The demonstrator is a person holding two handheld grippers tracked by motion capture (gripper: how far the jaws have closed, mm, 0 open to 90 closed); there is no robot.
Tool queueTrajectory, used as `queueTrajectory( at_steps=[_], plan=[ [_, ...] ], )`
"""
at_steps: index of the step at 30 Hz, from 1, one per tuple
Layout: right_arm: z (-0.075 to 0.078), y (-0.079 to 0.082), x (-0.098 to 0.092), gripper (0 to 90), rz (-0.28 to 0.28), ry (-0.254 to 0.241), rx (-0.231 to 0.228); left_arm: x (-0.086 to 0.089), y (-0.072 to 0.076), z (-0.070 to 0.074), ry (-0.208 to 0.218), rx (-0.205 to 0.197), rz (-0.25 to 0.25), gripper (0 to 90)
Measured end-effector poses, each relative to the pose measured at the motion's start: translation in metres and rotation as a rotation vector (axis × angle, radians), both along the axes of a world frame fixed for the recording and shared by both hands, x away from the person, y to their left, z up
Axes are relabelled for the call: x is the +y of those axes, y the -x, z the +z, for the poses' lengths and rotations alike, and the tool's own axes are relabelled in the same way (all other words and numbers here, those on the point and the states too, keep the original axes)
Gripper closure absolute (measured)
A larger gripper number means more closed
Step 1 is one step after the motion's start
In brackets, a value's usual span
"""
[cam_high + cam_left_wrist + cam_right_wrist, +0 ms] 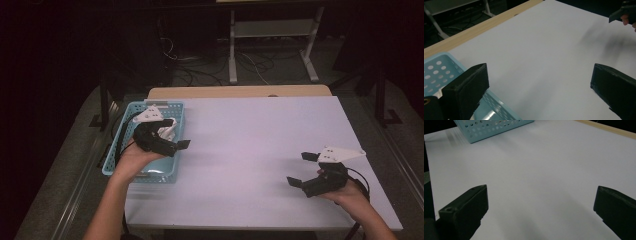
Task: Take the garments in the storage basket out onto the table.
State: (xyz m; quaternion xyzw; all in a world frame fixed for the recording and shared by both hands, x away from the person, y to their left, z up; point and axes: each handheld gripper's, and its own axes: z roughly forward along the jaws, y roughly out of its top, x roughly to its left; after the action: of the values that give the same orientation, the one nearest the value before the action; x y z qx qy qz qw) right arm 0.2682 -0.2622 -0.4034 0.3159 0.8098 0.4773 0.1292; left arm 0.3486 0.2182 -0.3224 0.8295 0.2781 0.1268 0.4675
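Note:
A light blue perforated basket (114,152) stands at the left edge of the white table (250,145); something white (171,128) lies inside it. My left gripper (178,135) hovers over the basket's right side and points right, open and holding nothing. In the left gripper view the gripper (539,82) spans bare table, with the basket (439,67) corner under its left jaw. My right gripper (301,169) is open above the table's front right part and points left. In the right gripper view this gripper (540,205) frames bare table, and the basket (491,127) sits far ahead.
A wooden strip (240,92) runs along the table's far edge. Behind it, a white metal stand (232,55) and loose cables (200,70) rest on the dark floor. The other gripper (622,12) is at the top right of the left gripper view.

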Motion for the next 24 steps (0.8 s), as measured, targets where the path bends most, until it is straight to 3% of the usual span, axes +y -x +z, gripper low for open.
queueTrajectory(
  at_steps=[24],
  plan=[
    [-0.001,-0.001,-0.001,0.0,-0.008,-0.003,-0.002,0.008,-0.018,0.011,0.001,-0.011,0.018,1.1]
  ],
)
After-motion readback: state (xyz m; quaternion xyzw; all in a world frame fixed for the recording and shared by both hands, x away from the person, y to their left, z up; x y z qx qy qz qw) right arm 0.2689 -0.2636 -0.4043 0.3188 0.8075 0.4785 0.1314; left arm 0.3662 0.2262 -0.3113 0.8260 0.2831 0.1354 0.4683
